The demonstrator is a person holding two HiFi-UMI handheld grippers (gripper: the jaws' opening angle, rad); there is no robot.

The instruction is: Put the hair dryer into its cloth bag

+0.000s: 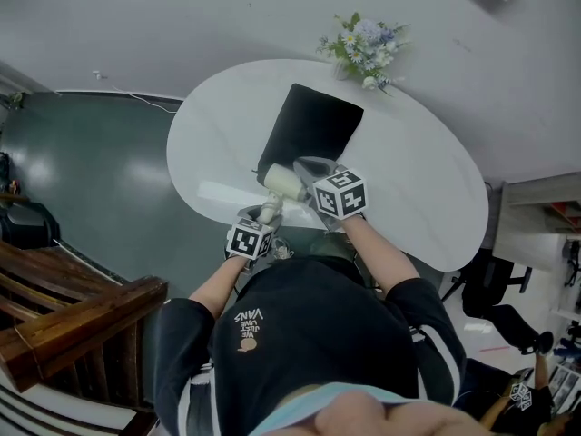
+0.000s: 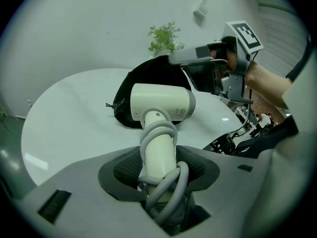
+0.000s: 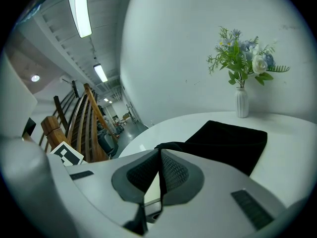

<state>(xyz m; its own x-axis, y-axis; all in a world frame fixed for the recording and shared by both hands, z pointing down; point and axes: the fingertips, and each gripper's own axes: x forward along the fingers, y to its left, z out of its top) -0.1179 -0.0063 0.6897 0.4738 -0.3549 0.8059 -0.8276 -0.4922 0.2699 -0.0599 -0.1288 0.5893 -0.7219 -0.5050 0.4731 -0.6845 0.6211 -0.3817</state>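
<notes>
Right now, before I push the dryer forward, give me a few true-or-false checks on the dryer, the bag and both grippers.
1. The left gripper grips the cream plastic hair dryer by its handle, with the grey cord wound round it. True.
2. The right gripper is open and empty. False: its jaws are shut on an edge of the black cloth bag.
3. The hair dryer is already inside the cloth bag. False: it is outside, in front of the bag.
4. A white vase of flowers stands on the white table beyond the bag. True.
</notes>
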